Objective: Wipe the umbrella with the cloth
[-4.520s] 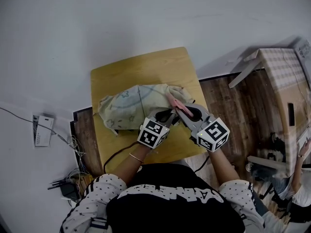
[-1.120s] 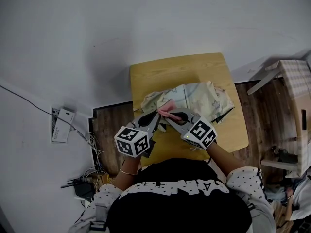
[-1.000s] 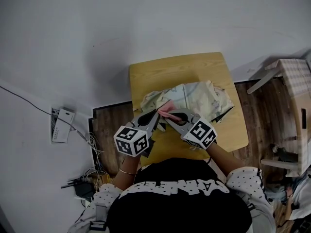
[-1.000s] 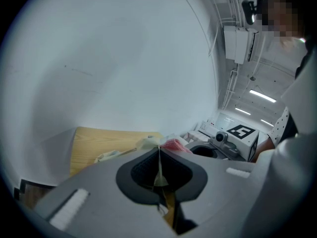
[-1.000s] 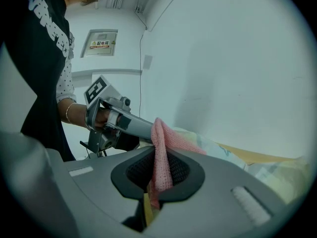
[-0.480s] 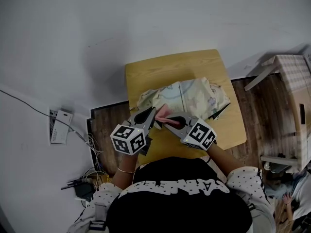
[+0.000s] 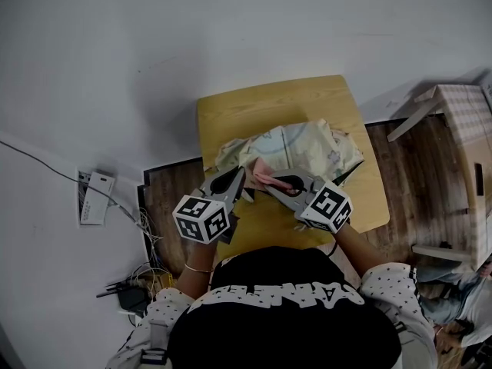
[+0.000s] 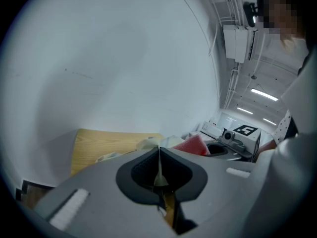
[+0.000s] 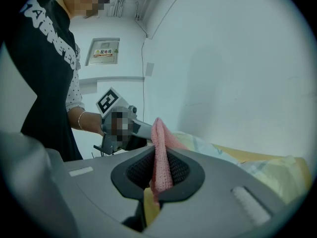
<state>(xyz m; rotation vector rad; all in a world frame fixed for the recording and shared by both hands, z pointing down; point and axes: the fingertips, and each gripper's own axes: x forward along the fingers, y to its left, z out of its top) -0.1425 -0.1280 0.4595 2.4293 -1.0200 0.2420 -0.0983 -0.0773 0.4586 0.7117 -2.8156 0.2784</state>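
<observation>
The umbrella (image 7: 296,146) lies collapsed on the small yellow table (image 7: 269,102), its pale canopy printed with small figures. My left gripper (image 7: 240,174) is shut on a thin fold of that canopy at its near left edge; the pinched fabric shows between the pads (image 8: 159,163). My right gripper (image 7: 262,181) is shut on the pink knitted cloth (image 7: 267,178), just right of the left one and over the umbrella's near edge. The cloth (image 9: 160,157) stands up from the shut jaws, with the umbrella (image 9: 257,166) beyond. The cloth (image 8: 194,145) also appears in the left gripper view.
The table stands against a pale wall (image 7: 231,29). Cables and a small black box (image 7: 123,297) lie on the wooden floor at the left, below a white wall unit (image 7: 91,197). A checked box on a stand (image 7: 461,121) is at the right.
My right gripper has shifted a little to the right and up with the pink cloth in it. The left gripper has kept still, holding the canopy.
</observation>
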